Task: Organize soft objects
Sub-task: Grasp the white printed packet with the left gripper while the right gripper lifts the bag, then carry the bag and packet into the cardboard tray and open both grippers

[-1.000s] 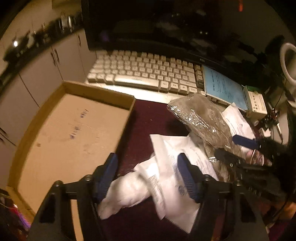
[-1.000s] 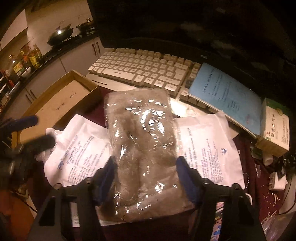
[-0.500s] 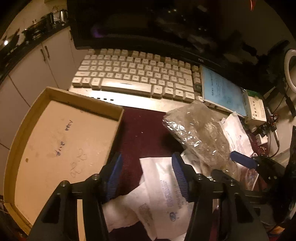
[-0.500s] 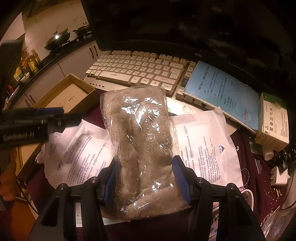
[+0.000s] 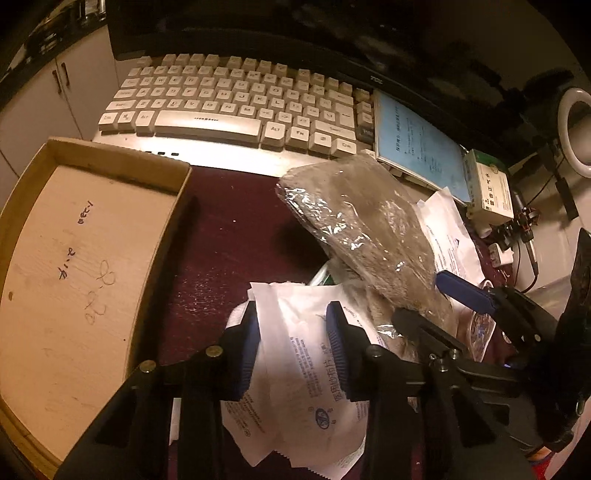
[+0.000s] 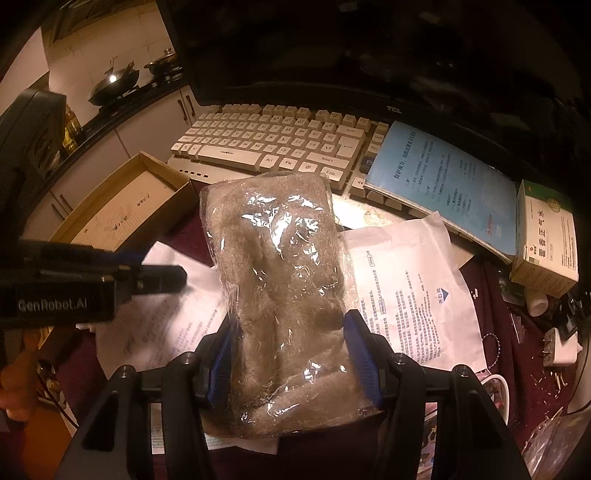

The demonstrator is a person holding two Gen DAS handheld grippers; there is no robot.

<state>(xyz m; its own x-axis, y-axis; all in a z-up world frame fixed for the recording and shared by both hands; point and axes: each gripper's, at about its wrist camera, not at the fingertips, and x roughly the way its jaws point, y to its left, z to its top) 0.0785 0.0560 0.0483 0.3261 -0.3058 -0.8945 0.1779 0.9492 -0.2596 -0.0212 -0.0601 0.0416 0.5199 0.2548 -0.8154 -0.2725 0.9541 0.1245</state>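
My left gripper (image 5: 291,332) hangs over a white printed gauze packet (image 5: 295,369) on the dark red desk. Its jaws are closing, and the packet bunches up between the blue pads. My right gripper (image 6: 290,332) is shut on a grey fluffy item sealed in a clear plastic bag (image 6: 273,240), holding its near end. The bag (image 5: 354,214) slants up toward the keyboard. The left gripper (image 6: 159,267) shows at the left, over the white packet (image 6: 177,314). A shallow cardboard tray (image 5: 92,158) lies at the left with nothing in it.
A second white packet (image 6: 406,288) lies under the bag's right side. A white keyboard (image 5: 229,107) and dark monitor (image 5: 258,29) stand behind. A blue booklet (image 6: 439,184), a medicine box (image 6: 546,243), a ring light (image 5: 576,133), cables and a cup (image 6: 495,391) crowd the right.
My left gripper has moved right and down over the white packet, and its jaws have narrowed onto it. The right gripper keeps its hold on the bag and has stayed put.
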